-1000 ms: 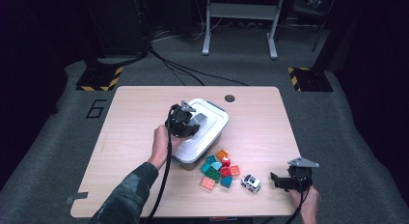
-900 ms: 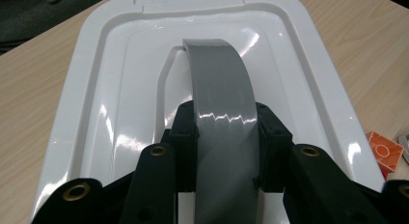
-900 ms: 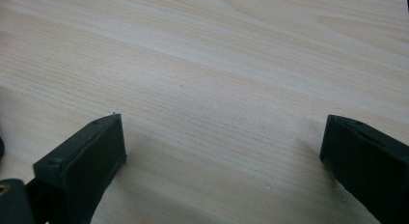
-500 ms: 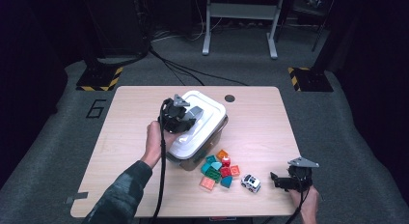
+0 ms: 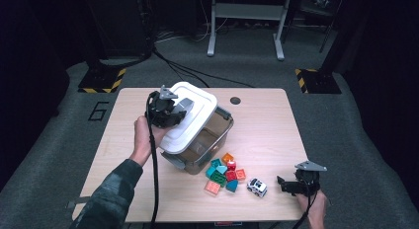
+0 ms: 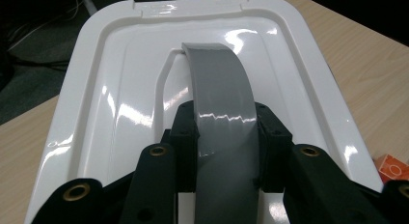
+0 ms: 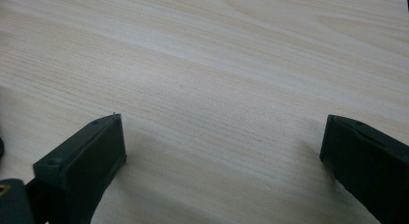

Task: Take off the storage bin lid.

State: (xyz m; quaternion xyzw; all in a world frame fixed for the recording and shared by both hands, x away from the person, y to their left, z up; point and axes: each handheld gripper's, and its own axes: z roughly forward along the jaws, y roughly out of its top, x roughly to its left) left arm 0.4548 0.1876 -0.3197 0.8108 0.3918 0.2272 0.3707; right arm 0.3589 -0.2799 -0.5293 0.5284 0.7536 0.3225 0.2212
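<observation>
Clamping the grey tape handle point(image 6: 223, 113) of the glossy white plastic lid point(image 5: 190, 115) with the left gripper point(image 5: 170, 112), tilting it above the clear plastic storage box point(image 5: 212, 140) at table centre (colourful toy blocks point(image 5: 225, 172) lying just near). Resting wide open and empty, the right gripper point(image 5: 289, 184), at the near right.

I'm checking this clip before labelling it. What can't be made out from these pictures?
- Box inside: in the high view the lifted white lid covers most of it.
- Grey handle on the lid: in the left gripper view its near end is cut off behind the left gripper.
- Toy car and blocks: too small in the high view for any detail.
- Orange block: cut off by the left gripper view's edge.
</observation>
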